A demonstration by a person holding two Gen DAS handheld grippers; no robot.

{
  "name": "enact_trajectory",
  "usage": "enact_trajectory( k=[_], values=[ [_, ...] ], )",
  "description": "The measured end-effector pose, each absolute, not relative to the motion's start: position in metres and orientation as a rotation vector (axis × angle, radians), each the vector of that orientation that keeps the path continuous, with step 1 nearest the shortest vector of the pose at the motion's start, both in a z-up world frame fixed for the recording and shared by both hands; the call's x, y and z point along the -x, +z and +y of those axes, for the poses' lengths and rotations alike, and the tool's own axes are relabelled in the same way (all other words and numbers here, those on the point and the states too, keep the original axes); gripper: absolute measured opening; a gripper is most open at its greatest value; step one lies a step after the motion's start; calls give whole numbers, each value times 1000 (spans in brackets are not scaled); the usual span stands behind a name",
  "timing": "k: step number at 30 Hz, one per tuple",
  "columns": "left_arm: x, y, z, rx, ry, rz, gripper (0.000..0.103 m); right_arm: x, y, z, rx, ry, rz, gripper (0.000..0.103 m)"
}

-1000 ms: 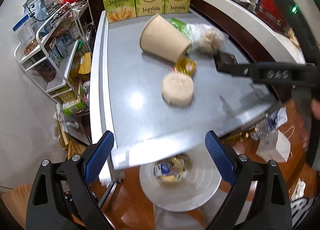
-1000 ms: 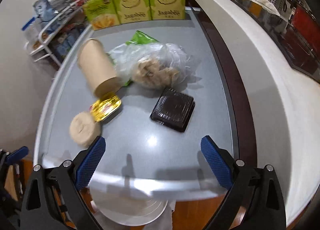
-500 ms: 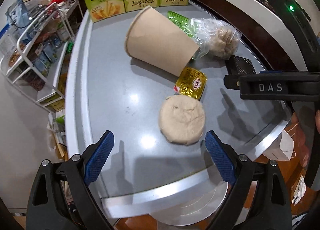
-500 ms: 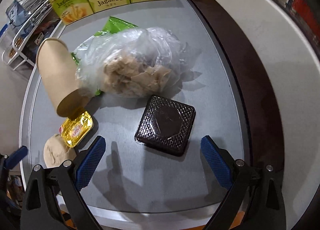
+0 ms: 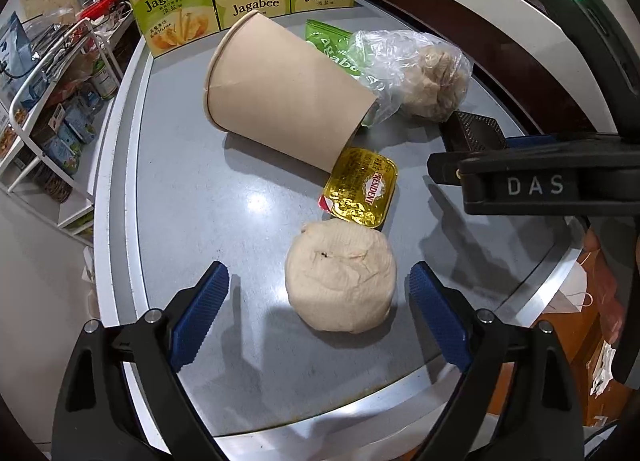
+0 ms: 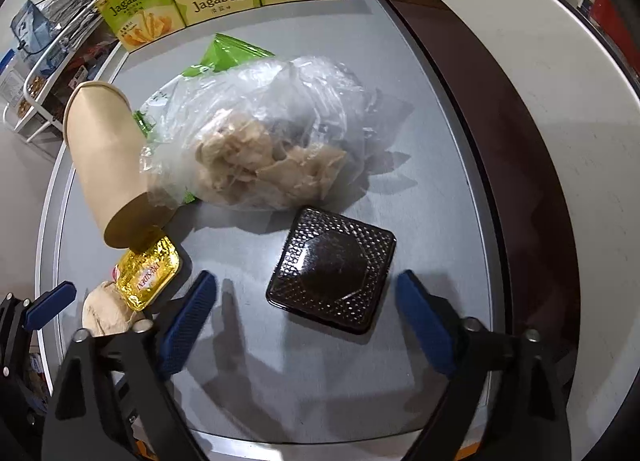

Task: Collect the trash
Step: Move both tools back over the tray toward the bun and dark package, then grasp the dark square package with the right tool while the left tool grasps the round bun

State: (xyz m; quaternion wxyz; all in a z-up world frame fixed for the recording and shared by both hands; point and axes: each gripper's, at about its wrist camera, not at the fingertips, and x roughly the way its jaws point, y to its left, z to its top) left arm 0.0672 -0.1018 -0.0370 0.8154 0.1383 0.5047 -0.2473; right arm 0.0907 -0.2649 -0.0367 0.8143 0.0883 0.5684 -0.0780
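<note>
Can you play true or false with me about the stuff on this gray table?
1. The paper cup lies on its side. True.
2. The left gripper is squeezing the crumpled napkin ball. False: its jaws are open, one on each side of the ball.
3. The gold butter packet sits between the cup and the napkin ball. True.
4. The black plastic tray is inside the clear plastic bag. False: it lies on the table beside the bag, in front of the open right gripper.
</note>
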Motion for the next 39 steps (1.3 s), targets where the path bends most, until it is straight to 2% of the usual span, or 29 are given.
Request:
enact_trajectory(
  k=[4,6,13,14,16,17,19,22,24,25,27,34,36,38,39],
  values=[
    [-71,-43,-96,-279,-520,1104,78,-94,-36,-254,-151,-123,1201,74],
    [-72,-42,-92,-279,-510,1102,78,-95,-36,-246,-130,-98,1202,70],
    [-77,-41,-65,-277,-410,1103,78,-91,-36,-212,-52,25,1207,69],
    [-78,-41,-60,-281,-396,1108,78,-90,-34,-207,-25,38,1206,71],
    [-79,-39,-54,-271,-398,1117,81,-85,-30,-203,5,24,1185,88],
    [-79,-37,-52,-266,-401,1114,88,-82,-26,-206,1,5,1164,97],
    [-78,-34,-51,-264,-402,1099,95,-78,-21,-216,-70,6,1148,98],
    [-80,-34,-54,-259,-407,1096,95,-83,-26,-236,-226,16,1171,97],
    [-82,-34,-59,-263,-393,1089,95,-87,-29,-243,-243,-10,1185,78],
    [-83,-34,-60,-261,-392,1084,95,-89,-30,-244,-249,-13,1189,74],
    [-83,-33,-63,-250,-397,1084,95,-91,-30,-243,-274,-25,1195,71],
    [-86,-32,-67,-237,-403,1081,95,-98,-32,-235,-262,-5,1190,70],
    [-87,-33,-68,-236,-400,1082,94,-102,-34,-237,-252,14,1196,57],
    [-87,-35,-67,-236,-409,1089,94,-100,-32,-239,-235,55,1207,50],
    [-87,-35,-66,-237,-415,1092,94,-98,-31,-240,-219,76,1221,50]
  ],
)
